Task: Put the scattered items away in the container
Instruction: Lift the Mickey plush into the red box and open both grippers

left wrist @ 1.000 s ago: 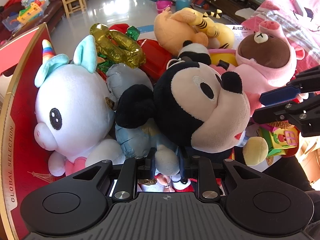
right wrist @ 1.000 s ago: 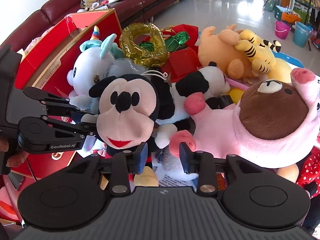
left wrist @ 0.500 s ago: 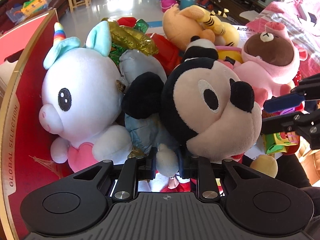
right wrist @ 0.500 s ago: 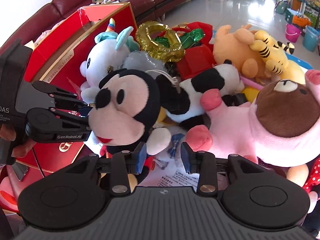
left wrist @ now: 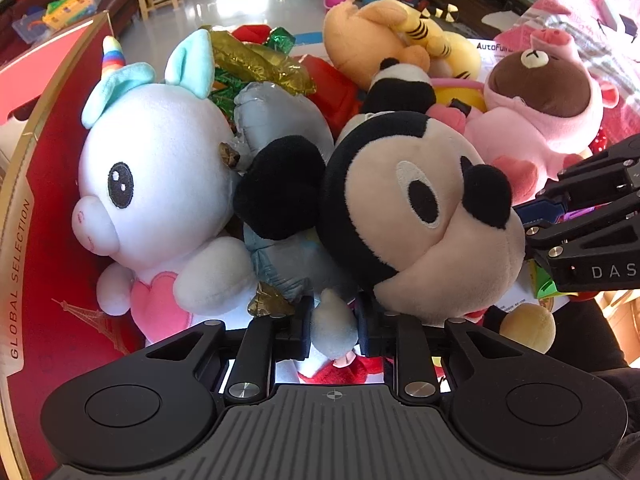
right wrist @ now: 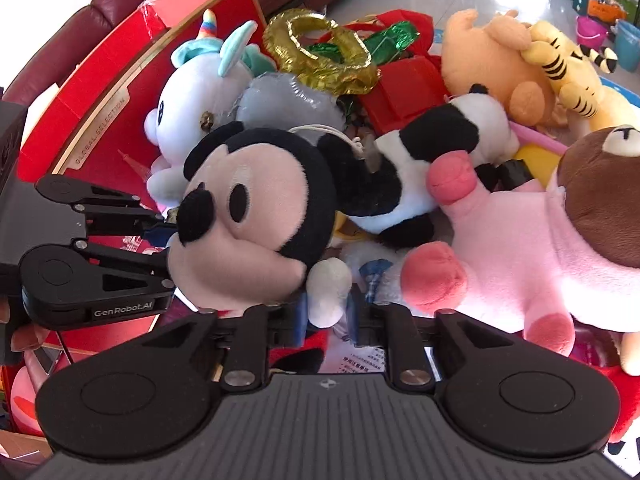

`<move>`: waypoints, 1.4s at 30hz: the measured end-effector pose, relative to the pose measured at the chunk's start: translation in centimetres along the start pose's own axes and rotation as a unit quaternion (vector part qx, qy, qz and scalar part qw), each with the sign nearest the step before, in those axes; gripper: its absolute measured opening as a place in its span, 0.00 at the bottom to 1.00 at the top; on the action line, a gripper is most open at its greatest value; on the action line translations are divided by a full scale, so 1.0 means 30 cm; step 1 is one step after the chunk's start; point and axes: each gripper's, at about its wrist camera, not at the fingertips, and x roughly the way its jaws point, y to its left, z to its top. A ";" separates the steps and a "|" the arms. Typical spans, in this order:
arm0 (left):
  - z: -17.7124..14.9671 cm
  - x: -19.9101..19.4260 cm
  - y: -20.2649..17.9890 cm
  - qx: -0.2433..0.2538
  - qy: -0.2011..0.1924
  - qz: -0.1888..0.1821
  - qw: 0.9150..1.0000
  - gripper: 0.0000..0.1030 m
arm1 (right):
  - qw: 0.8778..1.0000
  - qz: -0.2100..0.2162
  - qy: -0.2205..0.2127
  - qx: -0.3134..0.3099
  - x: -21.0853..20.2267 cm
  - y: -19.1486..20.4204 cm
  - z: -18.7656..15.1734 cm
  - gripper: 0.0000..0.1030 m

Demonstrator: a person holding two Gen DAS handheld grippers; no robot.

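A mouse plush with a black head and cream face lies on the toy pile beside the red box. My left gripper is shut on one of its white hands. In the right wrist view the same mouse plush faces left, and my right gripper is closing, its blue pads pressing on the other white hand. The left gripper reaches in under the mouse's chin from the left. The right gripper shows at the right edge by the mouse's muzzle.
A white unicorn plush leans on the red box wall. A grey foil balloon and a gold foil balloon lie behind. A panda plush, a pink bear plush and orange and tiger plushes crowd the right.
My right gripper sank and closed its jaws around the mouse's white hand, which sat above them before. The mouse's head turned toward the left gripper. The left grip held.
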 end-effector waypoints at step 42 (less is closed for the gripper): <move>0.089 -0.586 0.631 -0.218 -0.155 0.187 0.945 0.16 | 0.926 -0.008 -0.161 -0.343 -0.034 0.870 0.741 0.20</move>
